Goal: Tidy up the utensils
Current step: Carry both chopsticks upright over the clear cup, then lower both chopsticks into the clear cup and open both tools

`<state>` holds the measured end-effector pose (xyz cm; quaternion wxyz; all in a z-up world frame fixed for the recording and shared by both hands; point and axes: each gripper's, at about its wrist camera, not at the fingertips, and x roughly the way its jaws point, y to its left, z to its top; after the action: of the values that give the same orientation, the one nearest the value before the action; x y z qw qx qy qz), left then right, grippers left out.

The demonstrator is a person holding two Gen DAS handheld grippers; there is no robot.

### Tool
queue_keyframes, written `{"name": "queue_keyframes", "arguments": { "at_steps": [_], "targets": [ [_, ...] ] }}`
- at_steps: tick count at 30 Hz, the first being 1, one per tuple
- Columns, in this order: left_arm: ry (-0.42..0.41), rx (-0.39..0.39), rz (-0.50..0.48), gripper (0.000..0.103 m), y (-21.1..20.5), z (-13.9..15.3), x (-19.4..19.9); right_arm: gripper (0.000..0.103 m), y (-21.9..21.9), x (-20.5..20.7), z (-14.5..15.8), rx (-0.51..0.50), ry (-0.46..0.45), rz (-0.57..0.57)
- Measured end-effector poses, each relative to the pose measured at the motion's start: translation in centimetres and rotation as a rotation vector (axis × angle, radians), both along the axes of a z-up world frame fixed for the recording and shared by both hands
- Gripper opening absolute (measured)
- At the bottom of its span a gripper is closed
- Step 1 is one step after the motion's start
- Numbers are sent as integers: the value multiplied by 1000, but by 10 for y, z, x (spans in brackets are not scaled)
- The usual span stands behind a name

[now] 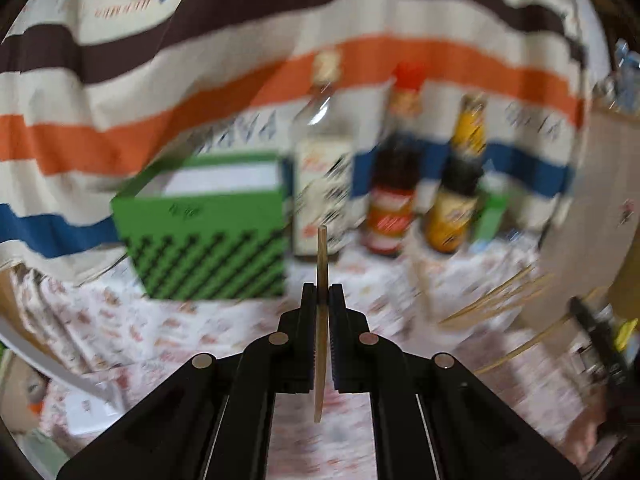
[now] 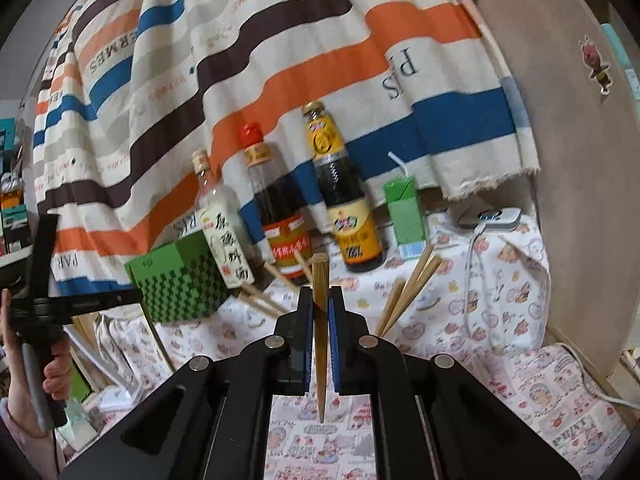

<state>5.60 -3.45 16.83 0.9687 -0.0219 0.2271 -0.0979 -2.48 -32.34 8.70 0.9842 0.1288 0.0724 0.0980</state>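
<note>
"HERMES" on striped cloth [image 2: 280,60], "PRINT" on tablecloth [image 2: 576,436]

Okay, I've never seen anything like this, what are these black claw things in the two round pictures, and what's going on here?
A person holds a two-finger gripper in each hand, each carrying a fisheye camera, hence the round pictures. The left gripper is shut on a chopstick; the right gripper clamps another chopstick. On the patterned tablecloth stand a green box, three sauce bottles, a green drink carton, and loose chopsticks. The left hand shows in the right picture.
</note>
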Motion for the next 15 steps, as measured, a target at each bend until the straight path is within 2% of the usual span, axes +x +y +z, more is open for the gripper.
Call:
{"name": "queue_keyframes", "arguments": {
  "at_steps": [3,5,8,10,15],
  "targets": [
    [-78,-44,-61,5,-22,19,-10,8,-4,-1,23,7,-26,4],
    [-122,-63,-82,5,-34,30,-15,8,-2,-1,41,-24,-52,7],
    [-209,-132,-94,5,-53,52,-20,8,4,2,67,-84,-81,1],
    [-251,-141,-105,5,-67,64,-18,8,5,10,78,-102,-91,-17],
    [-250,-192,-120,5,-91,70,9,8,2,45,85,-115,-70,-30]
  ]
}}
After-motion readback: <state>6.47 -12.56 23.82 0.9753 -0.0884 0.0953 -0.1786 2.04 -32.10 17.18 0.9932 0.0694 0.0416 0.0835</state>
